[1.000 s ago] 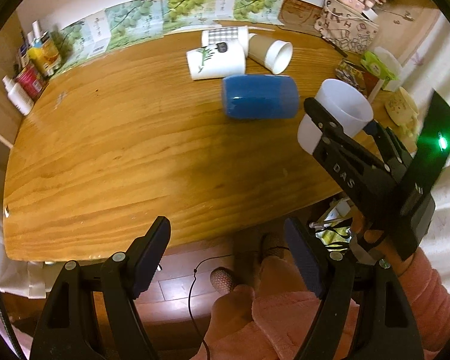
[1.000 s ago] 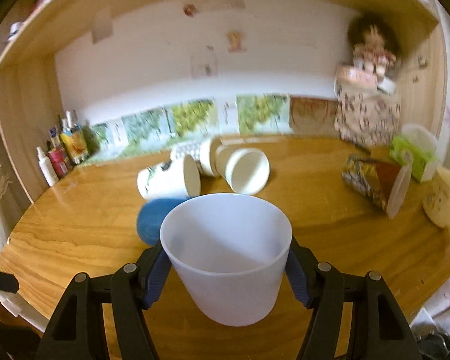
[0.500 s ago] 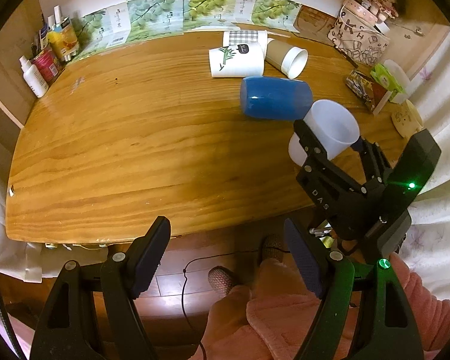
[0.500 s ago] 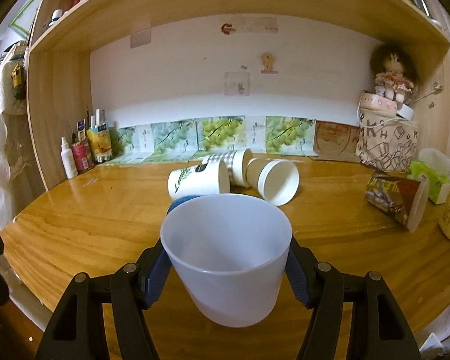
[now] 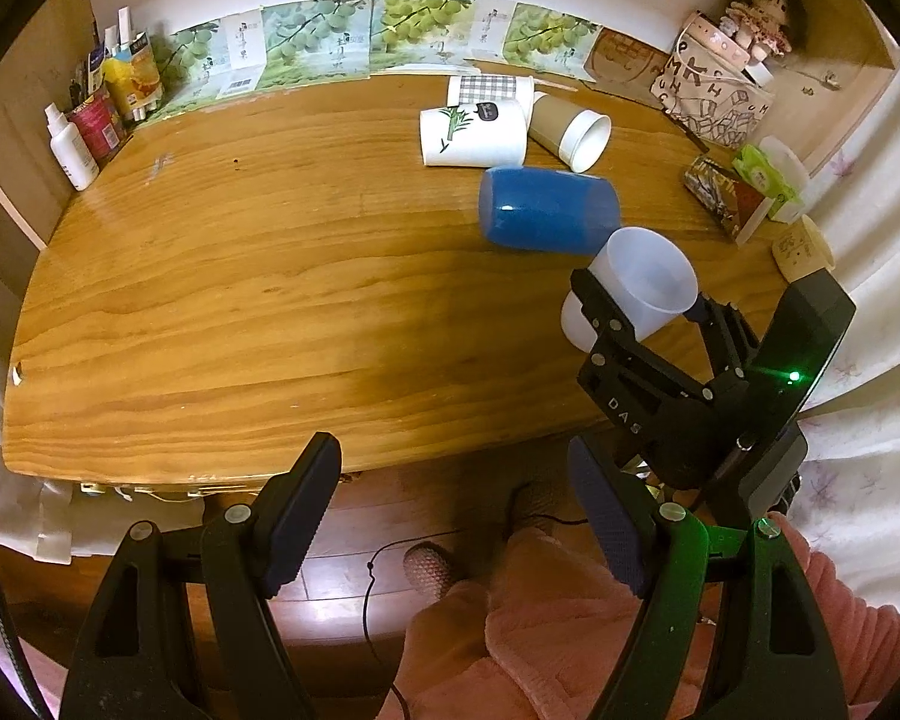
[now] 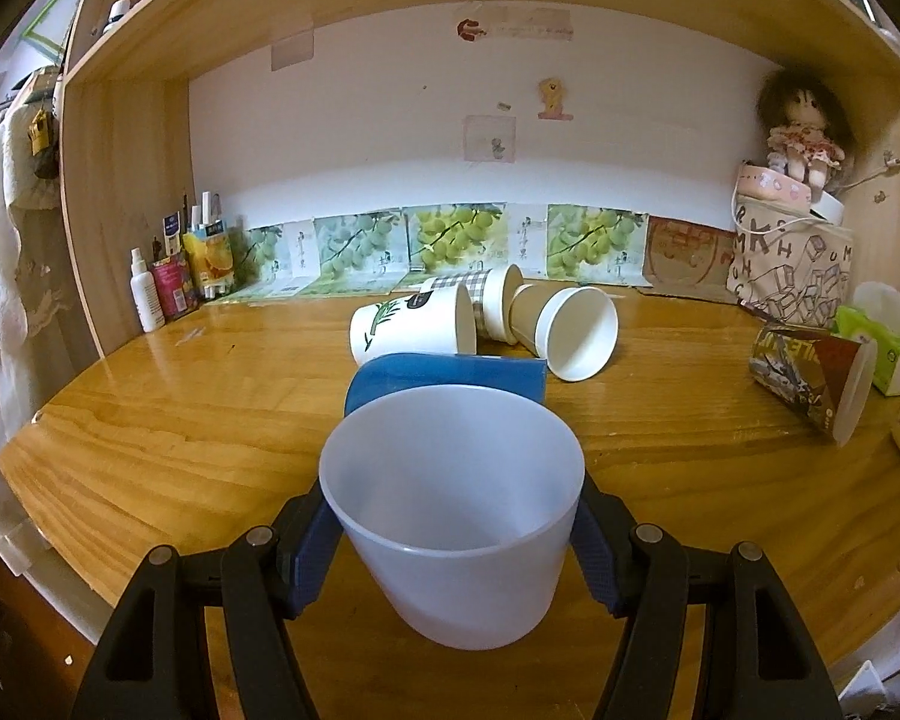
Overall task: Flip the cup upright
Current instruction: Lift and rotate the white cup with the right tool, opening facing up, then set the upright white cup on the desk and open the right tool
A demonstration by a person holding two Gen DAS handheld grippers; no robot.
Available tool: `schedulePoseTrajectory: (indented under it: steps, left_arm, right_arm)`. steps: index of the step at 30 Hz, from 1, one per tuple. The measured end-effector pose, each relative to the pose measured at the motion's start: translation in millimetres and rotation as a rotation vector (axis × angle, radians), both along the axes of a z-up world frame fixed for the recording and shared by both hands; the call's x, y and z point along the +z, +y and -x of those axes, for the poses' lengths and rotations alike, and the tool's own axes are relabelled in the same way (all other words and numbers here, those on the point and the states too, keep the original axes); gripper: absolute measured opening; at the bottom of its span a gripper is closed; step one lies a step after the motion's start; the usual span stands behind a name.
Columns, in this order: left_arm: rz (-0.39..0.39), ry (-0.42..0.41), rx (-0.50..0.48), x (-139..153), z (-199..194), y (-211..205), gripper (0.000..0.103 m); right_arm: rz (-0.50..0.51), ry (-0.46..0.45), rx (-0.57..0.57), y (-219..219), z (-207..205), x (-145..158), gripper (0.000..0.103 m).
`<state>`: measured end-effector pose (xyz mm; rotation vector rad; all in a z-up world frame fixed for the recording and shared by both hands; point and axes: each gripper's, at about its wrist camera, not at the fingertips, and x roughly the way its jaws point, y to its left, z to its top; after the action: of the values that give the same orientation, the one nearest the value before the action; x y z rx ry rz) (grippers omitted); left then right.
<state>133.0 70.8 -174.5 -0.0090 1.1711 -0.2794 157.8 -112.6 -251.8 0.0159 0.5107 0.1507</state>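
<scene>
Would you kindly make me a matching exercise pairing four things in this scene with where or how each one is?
Things:
1. white cup
2. blue cup
3. spray bottle
4. doll

States:
A. lying on its side on the table
B. standing at the table's far left edge
C. held mouth-up in the right gripper
D. sitting on top of a bag at the far right

Pairs: 1-C, 2-A, 3-B, 4-D
</scene>
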Motion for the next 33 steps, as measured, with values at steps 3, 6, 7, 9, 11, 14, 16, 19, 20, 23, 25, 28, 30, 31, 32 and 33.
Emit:
schedulePoseTrajectory:
  steps: [3, 6, 7, 9, 11, 14, 16, 19, 20, 23, 25, 28, 30, 31, 32, 33]
  left_arm:
    - [0.010, -0.006, 0.009, 0, -1, 2, 0.081]
    - [0.019, -0.020, 0.015, 1, -1, 3, 0.081]
    - [0.021, -0.025, 0.019, 1, -1, 3, 0.081]
    - [0.028, -0.033, 0.030, 2, 0, 3, 0.081]
    - [0.038, -0.044, 0.043, 4, 1, 3, 0.081]
    - [0.037, -0.085, 0.071, 8, 4, 1, 0.081]
    - [0.049, -0.127, 0.083, 13, 7, 0, 0.081]
    - [0.081, -0.173, 0.114, 24, 11, -4, 0.081]
    - [0.087, -0.188, 0.128, 29, 12, -6, 0.081]
    - [0.082, -0.245, 0.152, 46, 17, -14, 0.081]
    - [0.069, -0.270, 0.156, 54, 19, -19, 0.081]
    - [0.032, -0.291, 0.148, 69, 24, -31, 0.081]
    - [0.024, -0.325, 0.148, 80, 30, -40, 0.081]
    - [0.019, -0.339, 0.152, 86, 33, -44, 0.081]
    - [0.016, -0.350, 0.155, 91, 36, -48, 0.082]
    - [0.015, -0.360, 0.157, 96, 38, -52, 0.082]
  right_arm:
    - [0.017, 0.025, 0.006, -1, -2, 0, 0.072]
    - [0.046, 0.036, 0.022, -1, 1, 0, 0.079]
    - [0.052, 0.040, 0.023, -1, 2, 0, 0.080]
    - [0.061, 0.055, 0.025, -3, 5, 0, 0.081]
    - [0.077, 0.083, 0.028, -5, 8, -2, 0.081]
    - [0.095, 0.104, 0.033, -12, 16, 0, 0.083]
    - [0.118, 0.112, 0.029, -17, 23, 5, 0.083]
    - [0.138, 0.134, 0.018, -27, 34, 21, 0.084]
    - [0.135, 0.135, 0.012, -31, 38, 27, 0.084]
    - [0.154, 0.158, -0.026, -39, 45, 49, 0.084]
    - [0.208, 0.180, -0.083, -43, 47, 62, 0.084]
    - [0.226, 0.170, -0.108, -53, 56, 88, 0.084]
    - [0.233, 0.177, -0.121, -59, 60, 101, 0.084]
    - [0.228, 0.178, -0.121, -63, 62, 110, 0.084]
    - [0.223, 0.178, -0.121, -66, 64, 115, 0.084]
    - [0.212, 0.175, -0.121, -70, 68, 122, 0.084]
